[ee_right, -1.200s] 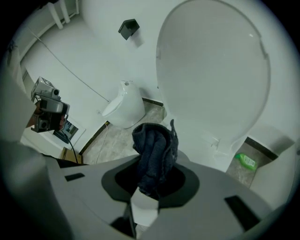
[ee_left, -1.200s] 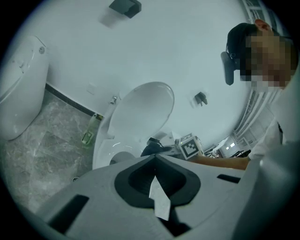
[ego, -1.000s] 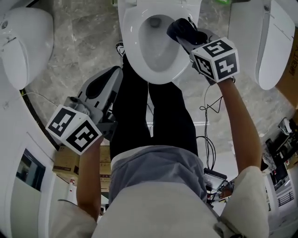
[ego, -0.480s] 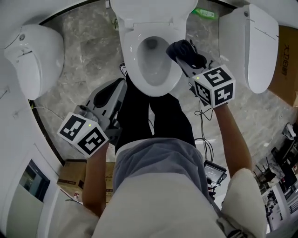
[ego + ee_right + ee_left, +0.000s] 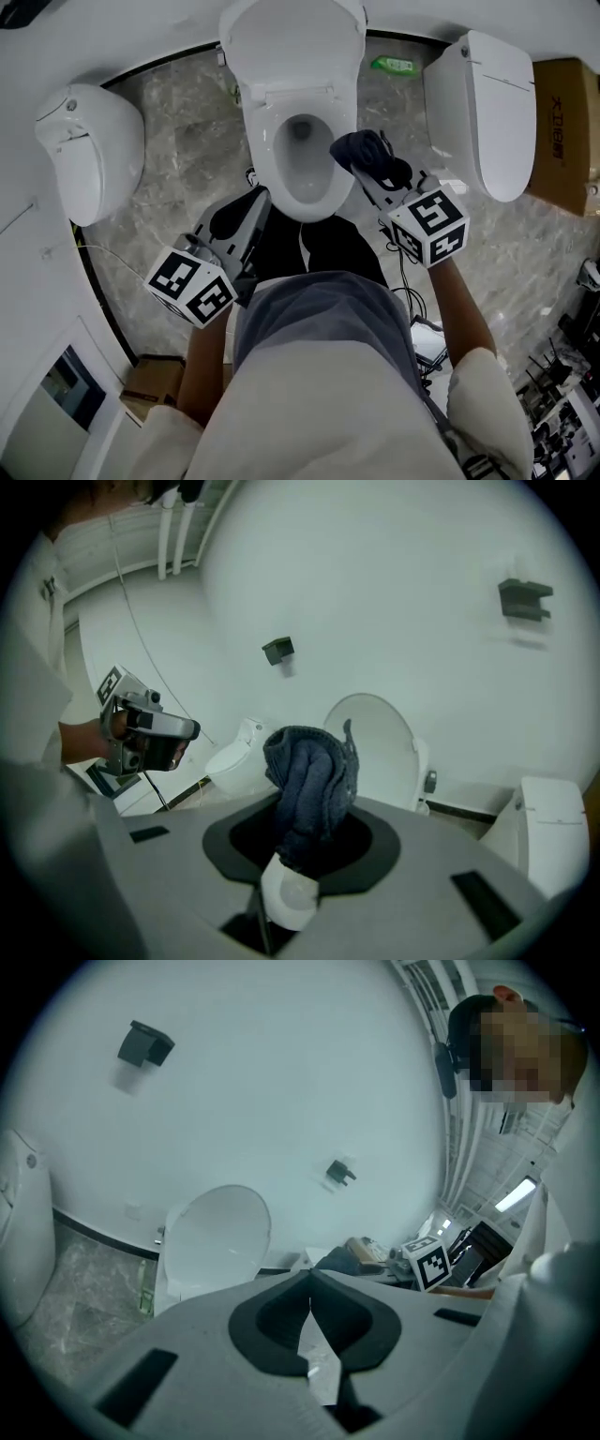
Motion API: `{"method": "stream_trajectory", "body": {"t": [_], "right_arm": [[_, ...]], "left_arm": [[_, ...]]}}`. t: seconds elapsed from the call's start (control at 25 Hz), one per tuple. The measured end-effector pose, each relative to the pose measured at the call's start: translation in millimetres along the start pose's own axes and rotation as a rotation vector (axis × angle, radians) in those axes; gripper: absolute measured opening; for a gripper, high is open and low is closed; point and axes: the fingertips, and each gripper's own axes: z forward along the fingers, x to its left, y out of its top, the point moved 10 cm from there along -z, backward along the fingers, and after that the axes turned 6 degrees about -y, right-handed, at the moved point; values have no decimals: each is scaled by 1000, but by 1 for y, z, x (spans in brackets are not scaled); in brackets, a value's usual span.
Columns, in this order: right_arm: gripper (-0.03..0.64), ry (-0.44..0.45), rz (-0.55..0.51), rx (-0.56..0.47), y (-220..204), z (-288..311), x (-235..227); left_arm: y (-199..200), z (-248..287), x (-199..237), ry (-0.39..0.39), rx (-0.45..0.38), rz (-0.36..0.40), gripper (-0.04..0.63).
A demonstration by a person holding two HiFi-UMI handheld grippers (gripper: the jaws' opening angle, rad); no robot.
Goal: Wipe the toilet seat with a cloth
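**Holding the cloth (image 5: 364, 150) clear of the toilet seat (image 5: 270, 169)**

Nearest to me, the person's pale shirt (image 5: 319, 403) fills the foreground, and both forearms reach toward the middle toilet.

The left gripper (image 5: 260, 197) hangs off the toilet's front left corner. Its jaws are pressed together with nothing between them. In the left gripper view its dark pads (image 5: 272, 1321) meet along a thin line.

The right gripper (image 5: 372, 176) sits off the toilet's front right. Its jaws are clamped on the dark blue cloth, which bunches up past the tips. From above, the cloth overlaps the right edge of the seat. The right gripper view shows it lifted in the air, with the toilet standing behind it.

The seat is white and lies down around the bowl. Behind it the lid (image 5: 292, 42) stands raised.

A second white toilet (image 5: 89, 155) stands to the left of the middle toilet and a third (image 5: 480, 112) to its right, all on the grey marble floor (image 5: 187, 141). A small green item (image 5: 392, 65) lies on the floor just right of the lid. A cardboard box (image 5: 562, 122) sits beyond the right-hand toilet.
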Motion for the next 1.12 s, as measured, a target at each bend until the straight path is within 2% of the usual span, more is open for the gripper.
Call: {"method": "stream_trajectory", "body": {"t": [0.12, 0.28, 0.48, 0.8, 1.0, 1.12], "right_arm": [[86, -46, -70, -54, 8, -28, 5], [86, -54, -76, -112, 15, -61, 12], [86, -76, -118, -162, 19, -88, 23], [86, -97, -56, -237, 9, -134, 14], [86, -79, 33, -287, 0, -159, 15], [84, -103, 35, -299, -3, -169, 19]], "left_arm": [[4, -5, -17, 23, -28, 47, 9], [6, -11, -39, 66, -60, 95, 9], [14, -29, -50, 138, -166, 112, 9], [28, -31, -76, 192, -263, 180, 9], [23, -34, -87, 225, -255, 225, 9], [19, -35, -87, 228, -245, 229, 9]]}}
